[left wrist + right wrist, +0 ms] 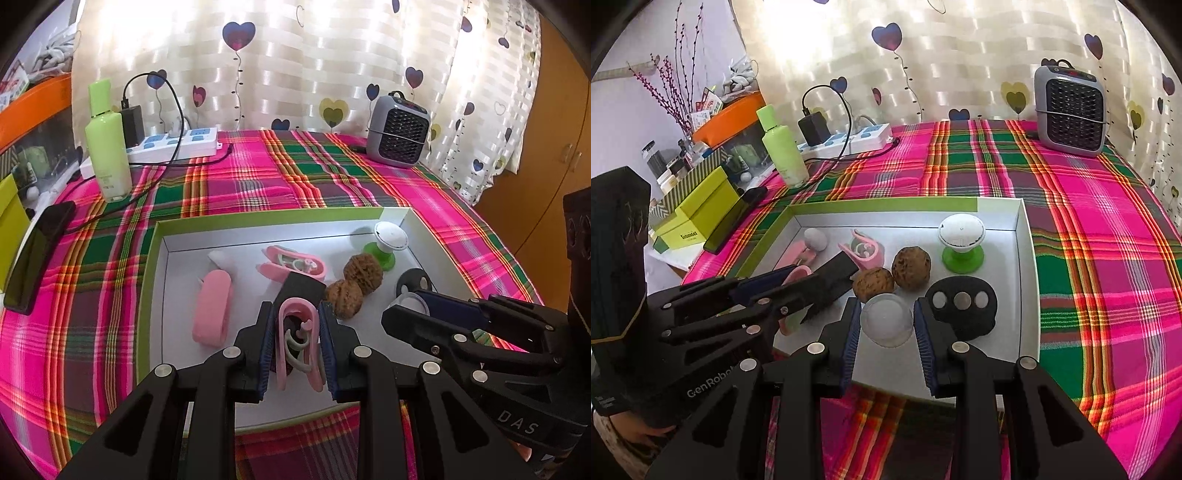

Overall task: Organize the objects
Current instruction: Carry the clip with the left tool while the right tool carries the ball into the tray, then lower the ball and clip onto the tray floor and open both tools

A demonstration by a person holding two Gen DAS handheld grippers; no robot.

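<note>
The left gripper (297, 349) has its fingers clamped on a pink clip (298, 343), pads flat against its two long sides, over the near middle of the open box (266, 218). The clip is a light, thin loop of plastic with a grey spring piece inside. It will likely flex under a hard squeeze, so the broad sides are the right place to hold it.

The right gripper (886, 325) is clamped on a small frosted cup (886, 319), a pad at each side of its round wall, just at 6 o'clock of the two walnuts. The cup looks light, smooth and rather slippery — a grip low on the wall, near its widest part, seems safest.

Outward in the box I count:
- two walnuts (899, 275), touching, hard and rough, easy to pinch
- one black disc (962, 301) with three pale spots, at 3 o'clock of the cup
- one green-footed white knob (961, 240) at 12 o'clock of the disc
- three pink clips in all — the held one, a second (293, 262) behind it, and a closed one (213, 306) at 9 o'clock
- one white pebble (815, 239) at the far left
- one black flat piece (299, 290) just beyond the held clip

The box rests on a plaid-covered surface (258, 177).
</note>
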